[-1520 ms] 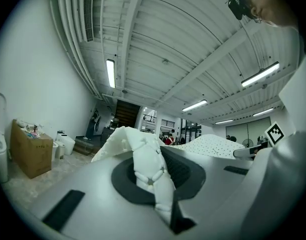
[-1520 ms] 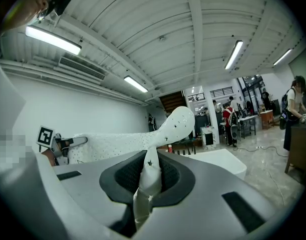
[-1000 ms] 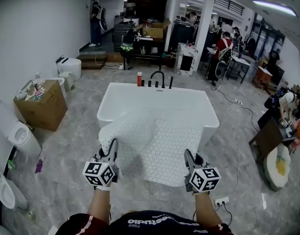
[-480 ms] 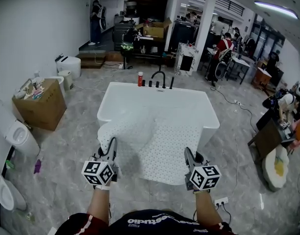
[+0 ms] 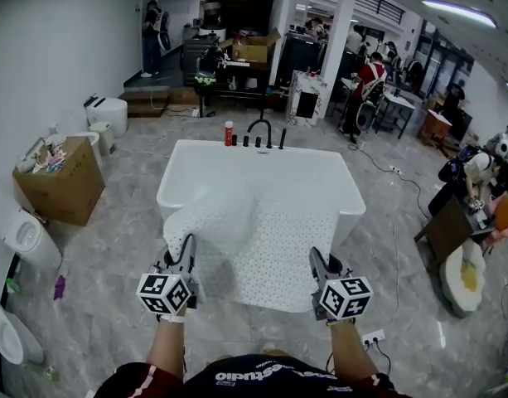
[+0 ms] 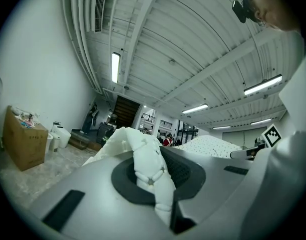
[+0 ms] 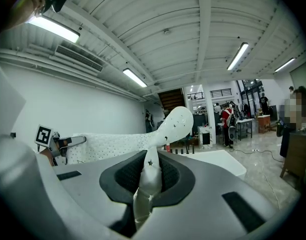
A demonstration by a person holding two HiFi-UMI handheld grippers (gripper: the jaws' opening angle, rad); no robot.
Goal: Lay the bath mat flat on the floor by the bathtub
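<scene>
A white bath mat dotted with small holes hangs stretched between my two grippers, in front of the white bathtub; its far part drapes over the tub's near rim. My left gripper is shut on the mat's near left corner, where the mat bunches between the jaws. At the near right corner my right gripper is shut on the mat, pinched into a thin fold. Both grippers are held roughly level above the floor.
A cardboard box and toilets stand along the left wall. A power strip and a cable lie on the marble floor at the right. A black faucet and a red bottle stand at the tub's far end. People work at tables behind.
The view has shifted slightly, so the tub and mat sit a little nearer. Both grippers keep their hold on the mat's corners.
</scene>
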